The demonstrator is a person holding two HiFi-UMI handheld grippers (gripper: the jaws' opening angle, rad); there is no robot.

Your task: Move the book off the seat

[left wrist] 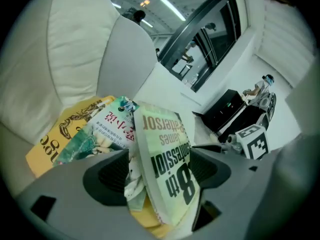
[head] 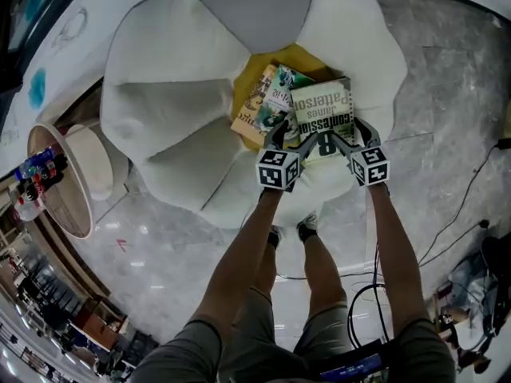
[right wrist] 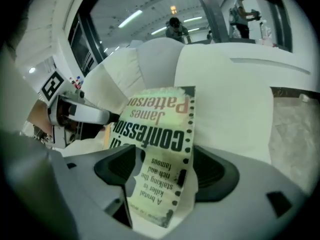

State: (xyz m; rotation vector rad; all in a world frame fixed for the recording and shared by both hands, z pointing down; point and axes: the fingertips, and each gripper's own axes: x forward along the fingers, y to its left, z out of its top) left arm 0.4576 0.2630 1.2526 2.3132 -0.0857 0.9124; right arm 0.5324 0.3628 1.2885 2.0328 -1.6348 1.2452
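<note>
A big white armchair [head: 168, 110] with fat petal-shaped cushions fills the upper half of the head view and stands on a pale marbled floor [head: 447, 78]. Down in its hollow is a yellow seat [head: 254, 72], and three books lie heaped on it. The largest and topmost is a pale green paperback [head: 323, 110] with heavy black lettering. It still sits on the seat, overlapping a green-covered book [head: 275, 102], which in turn lies on a yellow one [head: 251, 114]. The person stands at the front of the chair with both arms reaching down. The left tongs [head: 281, 134] are at the paperback's near left corner and the right tongs [head: 354, 134] at its near right corner. Each pair is spread wide and released. The paperback's near edge stands in the gap between the pads, and neither pair is clamped on it.
</note>
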